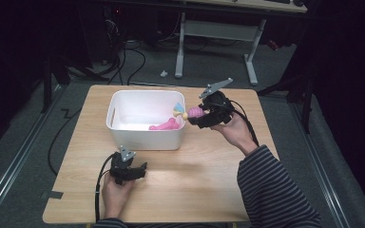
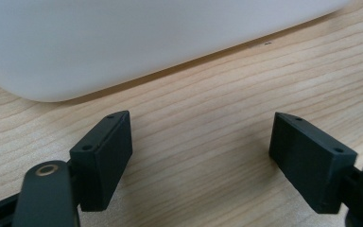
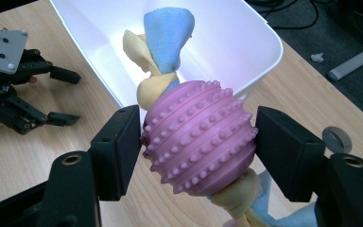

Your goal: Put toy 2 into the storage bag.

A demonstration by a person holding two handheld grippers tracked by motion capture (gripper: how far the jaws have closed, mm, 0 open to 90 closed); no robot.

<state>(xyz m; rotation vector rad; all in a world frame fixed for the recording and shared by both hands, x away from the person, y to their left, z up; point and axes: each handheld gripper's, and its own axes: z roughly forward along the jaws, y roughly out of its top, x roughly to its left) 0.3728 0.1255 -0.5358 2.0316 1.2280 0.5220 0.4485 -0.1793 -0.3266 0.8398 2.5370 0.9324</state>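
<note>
1. Pink, knobbly rubber ball toy [image 3: 199, 137] with yellow and blue cloth knots threaded through it sits clamped between the black jaws of the right gripper [image 3: 197, 146], both pads pressing its sides.
2. From the high view, that right gripper [image 1: 196, 115] hangs in the air at the right rim of the white rectangular plastic bin [image 1: 123, 128], the toy [image 1: 193, 112] just beside the rim.
3. Inside the bin, a second pink toy [image 1: 164, 126] lies against the near right wall.
4. Down at the near left, the left gripper [image 1: 142, 170] rests low over the pale wooden table [image 1: 195, 180], just near of the bin.
5. Its jaws stand wide apart, released, with bare wood grain between them [image 2: 201, 156].
</note>
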